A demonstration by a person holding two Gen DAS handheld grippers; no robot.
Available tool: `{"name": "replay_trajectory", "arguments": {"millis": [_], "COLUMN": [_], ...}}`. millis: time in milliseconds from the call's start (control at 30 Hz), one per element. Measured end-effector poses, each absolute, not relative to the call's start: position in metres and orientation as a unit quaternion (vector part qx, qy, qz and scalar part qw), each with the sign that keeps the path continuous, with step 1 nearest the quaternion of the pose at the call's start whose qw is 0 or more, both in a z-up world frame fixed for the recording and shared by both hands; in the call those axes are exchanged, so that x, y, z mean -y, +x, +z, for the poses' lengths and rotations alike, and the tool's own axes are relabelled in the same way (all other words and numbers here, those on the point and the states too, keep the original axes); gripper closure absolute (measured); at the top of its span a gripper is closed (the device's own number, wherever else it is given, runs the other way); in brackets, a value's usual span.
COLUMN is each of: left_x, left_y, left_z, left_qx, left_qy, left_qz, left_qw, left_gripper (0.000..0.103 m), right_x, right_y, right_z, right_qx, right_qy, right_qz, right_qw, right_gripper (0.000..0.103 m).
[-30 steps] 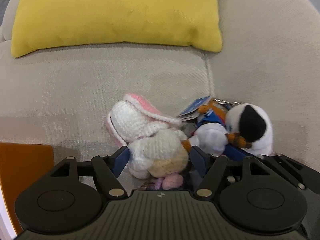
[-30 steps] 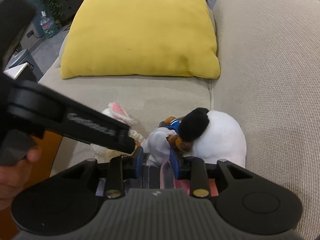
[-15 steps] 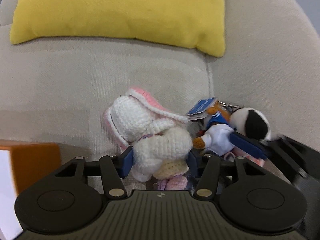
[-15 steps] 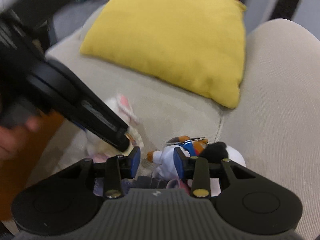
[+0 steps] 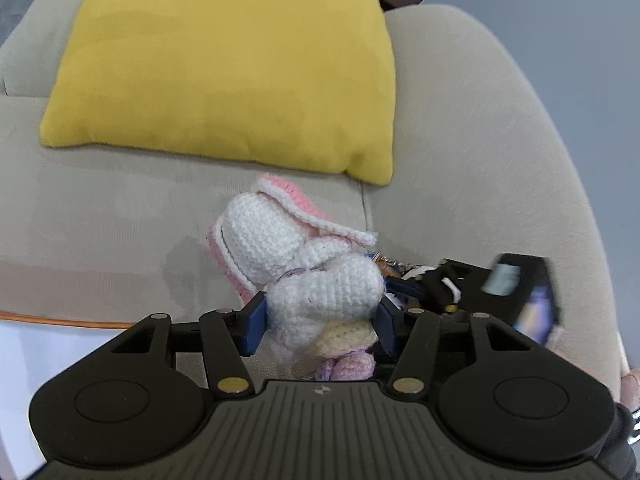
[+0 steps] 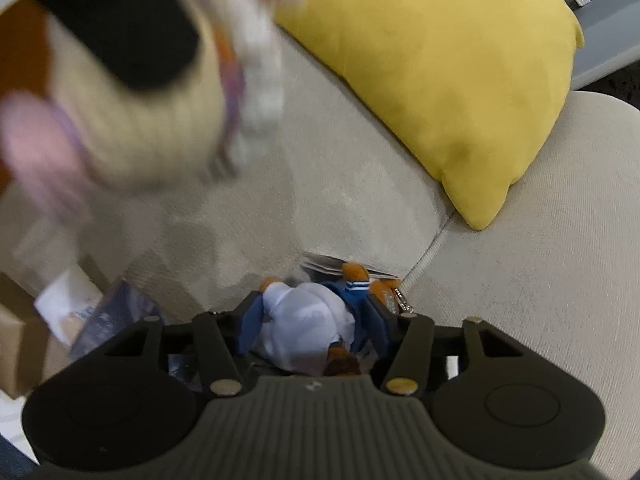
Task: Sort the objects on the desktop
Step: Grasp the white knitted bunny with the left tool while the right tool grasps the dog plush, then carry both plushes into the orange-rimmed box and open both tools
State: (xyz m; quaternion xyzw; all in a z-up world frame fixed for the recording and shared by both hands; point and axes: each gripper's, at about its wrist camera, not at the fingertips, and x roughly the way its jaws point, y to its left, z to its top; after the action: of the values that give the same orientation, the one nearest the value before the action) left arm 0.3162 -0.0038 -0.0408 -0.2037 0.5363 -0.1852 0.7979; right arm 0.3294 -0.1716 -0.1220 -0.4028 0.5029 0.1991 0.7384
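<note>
Left tongs (image 5: pixel 318 320) clamped on crocheted white bunny (image 5: pixel 304 276), raised over beige sofa seat (image 5: pixel 120 220). Right tongs (image 6: pixel 310 320) opening, white plush duck in blue sailor suit (image 6: pixel 308 320) between the blue pads, contact impossible to tell; plush low on the seat beside sofa armrest (image 6: pixel 540 280). Yellow cushion (image 5: pixel 224 64) behind. Blurred boxes (image 6: pixel 24 344) at left.
</note>
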Motion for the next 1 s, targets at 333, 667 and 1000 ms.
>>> {"name": "replay_trajectory", "arguments": {"millis": [333, 667, 1000], "left_x": [-0.021, -0.072, -0.142], "left_y": [0.276, 0.210, 0.174], "left_z": [0.008, 0.053, 0.020], "left_qx": [-0.501, -0.475, -0.506], "left_qy": [-0.187, -0.143, -0.117], "left_qz": [-0.199, -0.190, -0.181], "left_qw": [0.821, 0.847, 0.835], "left_gripper": [0.040, 0.040, 0.040], "right_x": [0.177, 0.182, 0.136], "right_y": [0.348, 0.315, 0.224], "right_z": [-0.111, -0.023, 0.052], "right_qx": [-0.512, -0.475, -0.380], "right_qy": [-0.365, -0.166, -0.001], "right_qz": [0.155, 0.186, 0.284], "right_qw": [0.762, 0.844, 0.880], "right_gripper": [0.062, 0.065, 0.065]}}
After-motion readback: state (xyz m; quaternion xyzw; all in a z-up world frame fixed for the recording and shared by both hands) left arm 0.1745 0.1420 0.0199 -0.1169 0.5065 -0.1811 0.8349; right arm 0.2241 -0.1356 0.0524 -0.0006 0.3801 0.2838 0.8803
